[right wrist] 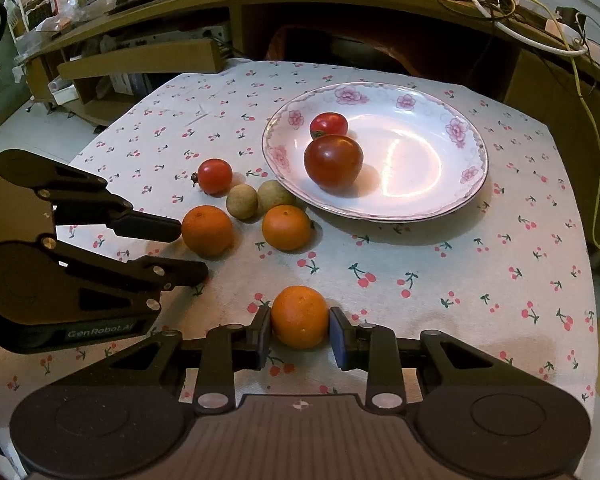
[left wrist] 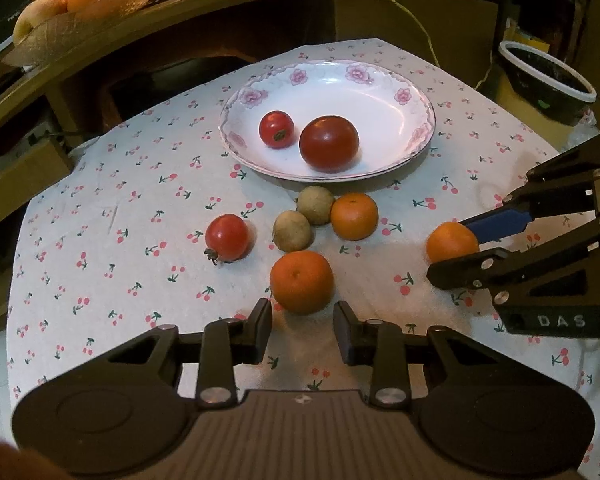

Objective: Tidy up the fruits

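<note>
Right tool (right wrist: 299,336) clamped on a tangerine (right wrist: 299,316), low centre of its view, resting on the bench (right wrist: 440,280). Left tool (left wrist: 303,330) jaws apart behind another tangerine (left wrist: 302,282), not gripping it. Step: pickup. Next: lift, carry to plate (right wrist: 452,200), upper right.

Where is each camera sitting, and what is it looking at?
Left wrist: sits on the left gripper, looking down over an orange mandarin toward the flowered white plate; right gripper at its right.
Right wrist: sits on the right gripper, shut on another mandarin; left gripper at its left.
Both share the plate and cherry-print tablecloth.
</note>
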A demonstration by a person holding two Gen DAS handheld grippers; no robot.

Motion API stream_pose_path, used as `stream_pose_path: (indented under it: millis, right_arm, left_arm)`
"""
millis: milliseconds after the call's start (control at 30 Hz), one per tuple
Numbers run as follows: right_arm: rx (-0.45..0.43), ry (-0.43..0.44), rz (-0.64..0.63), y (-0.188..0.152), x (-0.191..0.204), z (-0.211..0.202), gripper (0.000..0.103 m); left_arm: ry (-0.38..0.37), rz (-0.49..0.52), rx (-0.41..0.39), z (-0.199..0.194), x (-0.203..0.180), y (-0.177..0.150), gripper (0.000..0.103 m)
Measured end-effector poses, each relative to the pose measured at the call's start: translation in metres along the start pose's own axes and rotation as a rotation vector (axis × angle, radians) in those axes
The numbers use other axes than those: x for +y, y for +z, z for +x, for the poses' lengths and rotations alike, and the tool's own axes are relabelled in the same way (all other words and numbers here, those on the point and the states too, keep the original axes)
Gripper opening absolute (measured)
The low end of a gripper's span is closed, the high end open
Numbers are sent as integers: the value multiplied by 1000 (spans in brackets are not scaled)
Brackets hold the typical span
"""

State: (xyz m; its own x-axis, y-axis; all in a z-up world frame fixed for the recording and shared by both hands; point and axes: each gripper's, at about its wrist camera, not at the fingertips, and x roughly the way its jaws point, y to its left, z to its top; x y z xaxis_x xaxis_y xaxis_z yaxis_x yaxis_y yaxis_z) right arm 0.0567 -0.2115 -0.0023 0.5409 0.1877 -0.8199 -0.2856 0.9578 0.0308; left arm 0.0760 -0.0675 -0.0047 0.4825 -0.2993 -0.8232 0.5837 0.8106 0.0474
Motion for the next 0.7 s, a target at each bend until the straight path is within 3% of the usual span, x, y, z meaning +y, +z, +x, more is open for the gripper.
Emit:
stream_pose_path:
  millis: [700]
  right_arm:
    - [2,-9,31,-2,-7,-4,32]
  left_arm:
    - [2,-51,-24,13,2,12,43]
